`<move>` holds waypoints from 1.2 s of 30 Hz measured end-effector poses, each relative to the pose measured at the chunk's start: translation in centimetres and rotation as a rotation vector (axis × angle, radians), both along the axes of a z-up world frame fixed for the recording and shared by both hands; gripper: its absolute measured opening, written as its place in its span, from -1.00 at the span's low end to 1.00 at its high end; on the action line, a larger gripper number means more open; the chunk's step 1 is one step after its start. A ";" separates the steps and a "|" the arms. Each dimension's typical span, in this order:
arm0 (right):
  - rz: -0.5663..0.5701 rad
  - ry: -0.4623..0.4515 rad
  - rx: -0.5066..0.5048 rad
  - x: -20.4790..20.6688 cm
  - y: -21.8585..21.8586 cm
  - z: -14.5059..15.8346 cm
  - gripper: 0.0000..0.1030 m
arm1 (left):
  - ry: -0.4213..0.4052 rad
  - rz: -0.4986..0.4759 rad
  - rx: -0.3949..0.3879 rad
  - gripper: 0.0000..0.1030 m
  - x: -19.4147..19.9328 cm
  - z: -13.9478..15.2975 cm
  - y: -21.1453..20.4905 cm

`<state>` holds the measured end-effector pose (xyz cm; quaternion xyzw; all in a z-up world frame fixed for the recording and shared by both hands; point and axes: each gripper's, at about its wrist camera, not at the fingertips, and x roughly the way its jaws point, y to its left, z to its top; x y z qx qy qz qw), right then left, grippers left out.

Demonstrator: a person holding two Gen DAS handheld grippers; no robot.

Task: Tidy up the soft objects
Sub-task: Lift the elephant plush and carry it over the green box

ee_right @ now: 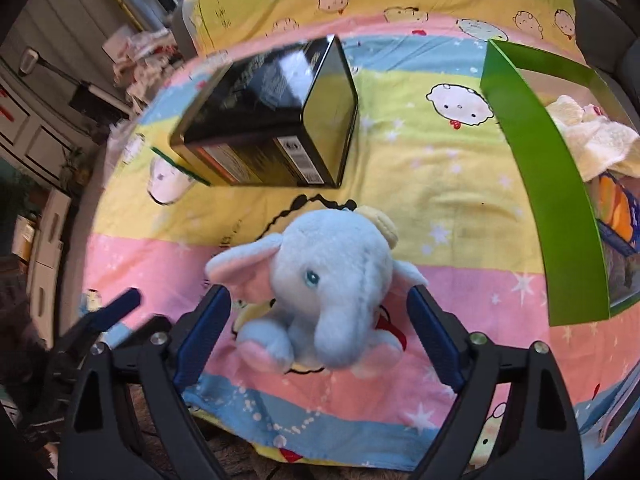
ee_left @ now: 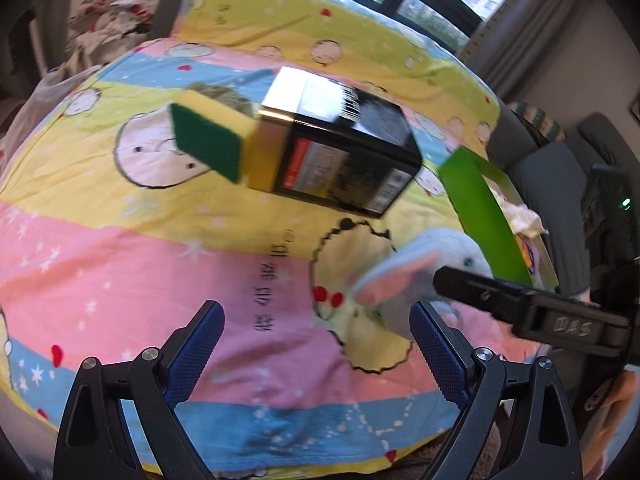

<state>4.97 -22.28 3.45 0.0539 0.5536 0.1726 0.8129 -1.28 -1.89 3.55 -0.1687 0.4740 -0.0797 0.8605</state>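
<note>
We see a bed (ee_right: 440, 184) covered by a striped cartoon sheet (ee_left: 120, 240) in yellow, pink and blue, and everything sits on it. Taking the black box (ee_right: 272, 120) as our landmark: it lies on its side on a yellow stripe, glossy, with printed labels and a barcode on its faces.

To the right of the box, well apart from it, stands a green bin (ee_right: 532, 184) with its wall upright. Inside it we make out a cream cloth (ee_right: 592, 140) and something orange and blue below that, too cut off to identify.

In front of the box, nearer to us, sits the elephant (ee_right: 332, 292), a pale blue plush with pink ear linings and pink feet, upright, trunk hanging down, facing the right wrist camera. It rests on the pink stripe, apart from the box.

Against the left end of the box leans a sponge (ee_left: 212, 136), yellow with a green scouring face; in the left wrist view it appears to touch the box.

The right tongs (ee_right: 320, 336) stand wide apart, one blue pad on each side of the elephant; the pads do not press on it. The left tongs (ee_left: 316, 348) are also apart, with only the sheet between them, positioned in front of the box and to the left of the elephant; the elephant's ear shows just beyond their right finger (ee_left: 436, 344).
</note>
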 end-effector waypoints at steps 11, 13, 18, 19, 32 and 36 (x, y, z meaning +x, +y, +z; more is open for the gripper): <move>-0.125 -0.055 0.157 -2.3 -5.9 1.1 0.75 | 0.017 -0.103 0.027 0.83 1.0 -0.5 -4.3; -0.147 -0.076 0.180 -2.2 -6.7 1.0 0.76 | 0.027 -0.115 0.027 0.83 1.3 -0.8 -4.9; -0.128 -0.044 0.247 -0.8 -6.6 -1.3 0.75 | 0.045 -0.147 0.007 0.83 2.2 -1.7 -6.2; -0.121 -0.025 0.258 -0.5 -6.4 -2.0 0.75 | 0.049 -0.153 0.010 0.83 2.4 -1.8 -6.4; -0.045 0.064 0.353 1.9 -3.5 -6.2 0.50 | 0.066 -0.210 -0.047 0.01 3.6 -3.3 -7.5; -0.042 0.090 0.422 1.9 -3.3 -7.0 0.16 | 0.068 -0.207 -0.035 -0.01 3.8 -3.2 -8.0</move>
